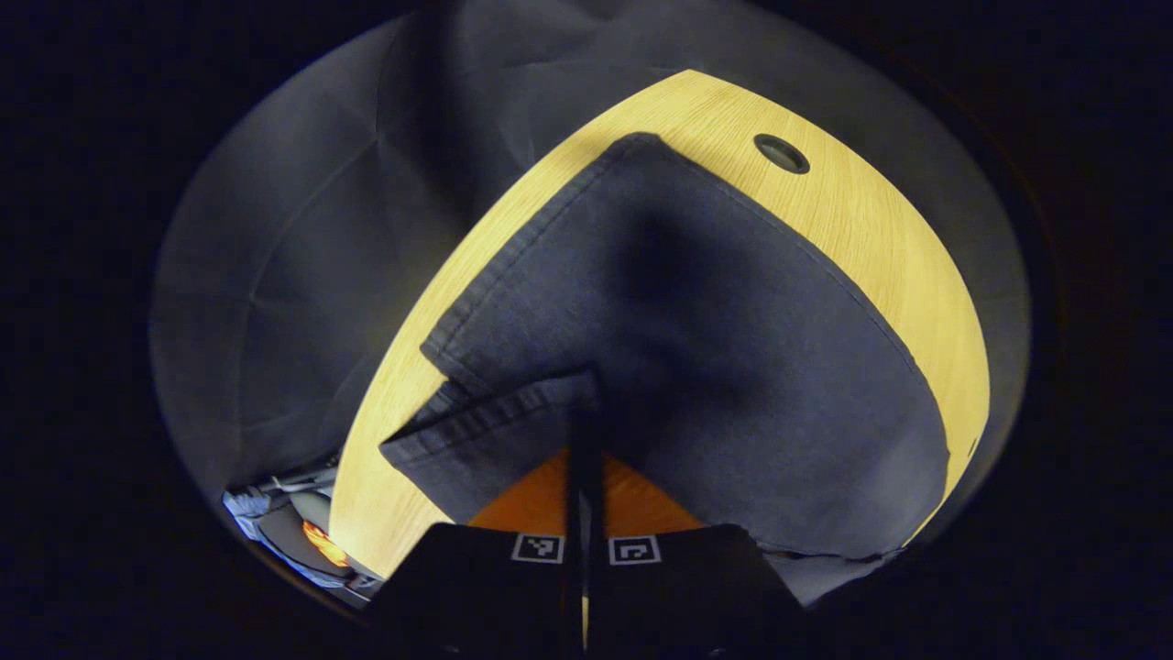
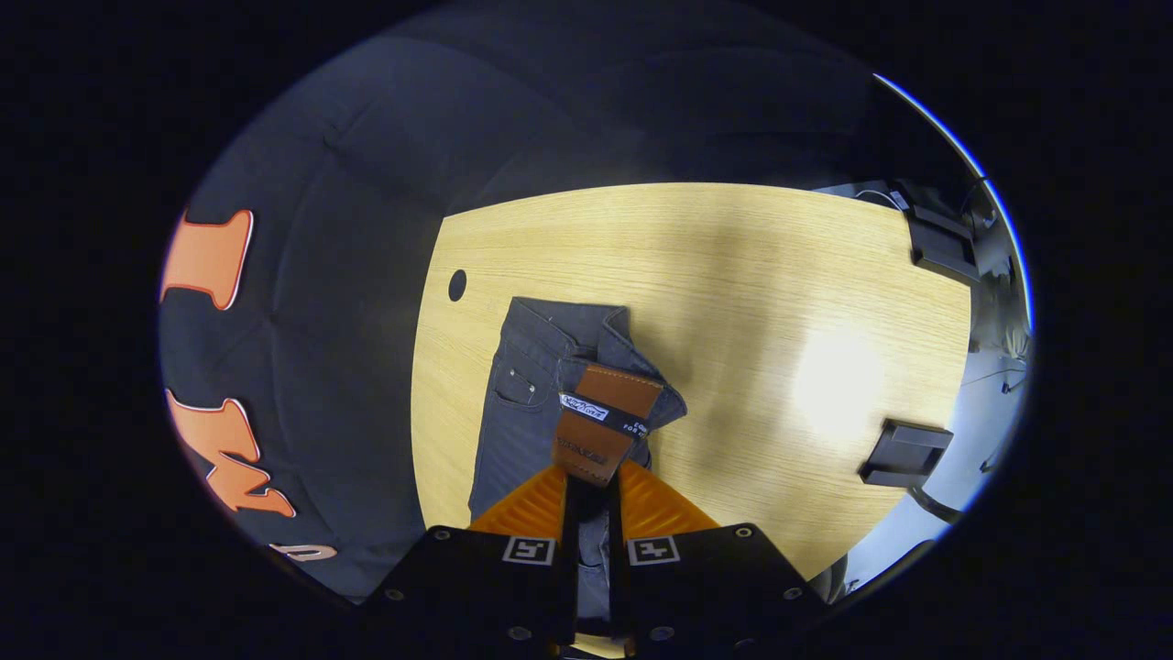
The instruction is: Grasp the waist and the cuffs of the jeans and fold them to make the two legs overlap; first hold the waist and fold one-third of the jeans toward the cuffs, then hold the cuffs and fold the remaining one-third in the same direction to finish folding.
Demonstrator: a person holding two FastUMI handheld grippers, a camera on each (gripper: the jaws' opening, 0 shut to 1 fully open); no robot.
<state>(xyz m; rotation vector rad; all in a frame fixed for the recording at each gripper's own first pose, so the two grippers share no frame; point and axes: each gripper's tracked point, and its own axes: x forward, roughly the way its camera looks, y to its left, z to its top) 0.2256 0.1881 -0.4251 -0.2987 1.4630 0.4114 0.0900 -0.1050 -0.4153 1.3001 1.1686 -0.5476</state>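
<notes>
- Across the wooden surface [image 2: 751, 275], your jeans [image 1: 733, 367] lie as a dark grey slab with the legs already overlapped; in the left gripper view they run from the claw up to about 12 o'clock, close to the round cable hole [image 1: 782, 153] at 1 o'clock. A hard sweep could drag the whole garment towards the rim, because only two small pinches hold it.
- At 6 o'clock in the left gripper view, your left claw [image 1: 585, 431] has its fingers drawn together on the hemmed cuffs [image 1: 495, 426]. The stacked hems sit unevenly, one layer peeking out at 9 o'clock, so the lower layer may slip free and the legs splay.
- At 6 o'clock in the right gripper view, your right claw [image 2: 591, 490] is clamped on the waist beside the brown leather patch [image 2: 605, 422]. The waistband looks bunched and turned over at 12 o'clock; carry it like that and the first third probably lands creased or skewed.
- Moving one hand ahead of the other would likely twist the fold line, since cuffs and waist are both held.
- Off at 3 o'clock in the right gripper view, a small black block [image 2: 903, 454] rests on the surface; it is well apart from the jeans, but a wide swing could knock it.
</notes>
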